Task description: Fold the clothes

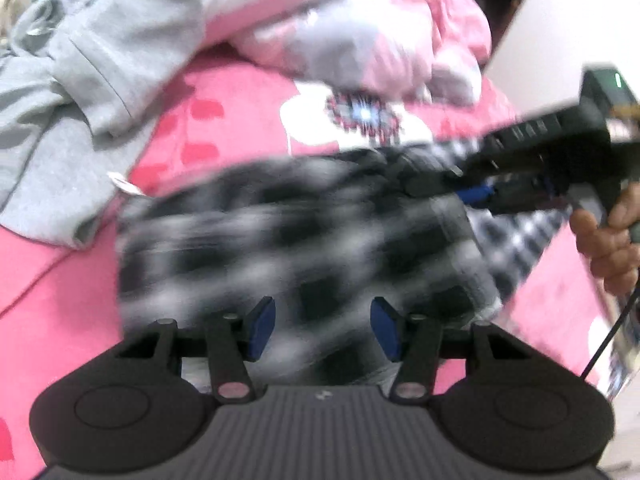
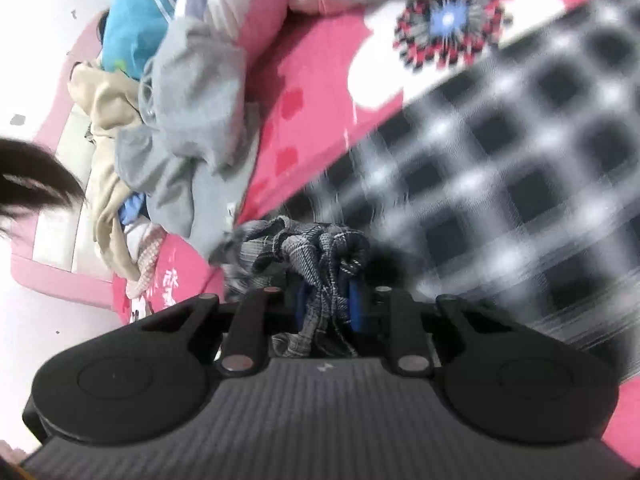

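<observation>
My right claw point(image 2: 328, 304) pinches a bunched edge of the black-and-white checked garment point(image 2: 500, 168), which spreads toward two o'clock over the pink bedspread point(image 2: 312, 92). My left claw point(image 1: 323, 330) is spread, empty, above the same blurred cloth. A grey garment point(image 1: 80, 92) lies crumpled at ten o'clock on the bed.

Checked garment point(image 1: 288, 240): black-and-white plaid, blurred. Bedsheet point(image 1: 224, 120): hot pink with red marks and a white flower point(image 2: 448, 20) whose centre is blue ringed in red and black. Sweatshirt point(image 1: 80, 80): plain grey. Quilt point(image 1: 360, 20): pale pink, grey patches. Gripper pads point(image 1: 264, 328): blue.
</observation>
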